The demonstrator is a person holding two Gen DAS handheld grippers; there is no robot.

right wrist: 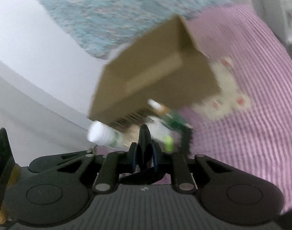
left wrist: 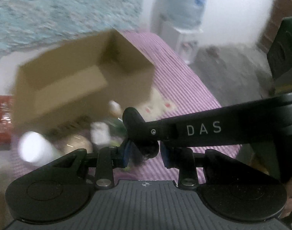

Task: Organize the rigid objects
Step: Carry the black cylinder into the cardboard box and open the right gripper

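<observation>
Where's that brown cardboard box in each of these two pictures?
Left wrist view: the cardboard box fills the left centre, its open top showing, beyond the gripper.
Right wrist view: the cardboard box sits at centre, tilted in the picture, its outer side showing.
Shared landmark: the purple striped cloth under the box.

A bed covered with a purple striped sheet (left wrist: 176, 80) carries everything. An open cardboard box (left wrist: 73, 88) sits on it. At the box's near side lies a blurred cluster: a white-capped bottle (right wrist: 101, 136), what may be a green packet (right wrist: 174, 120), and other small items too smeared to tell. A cream patch with red marks (right wrist: 228, 88) shows beside the box.
</observation>
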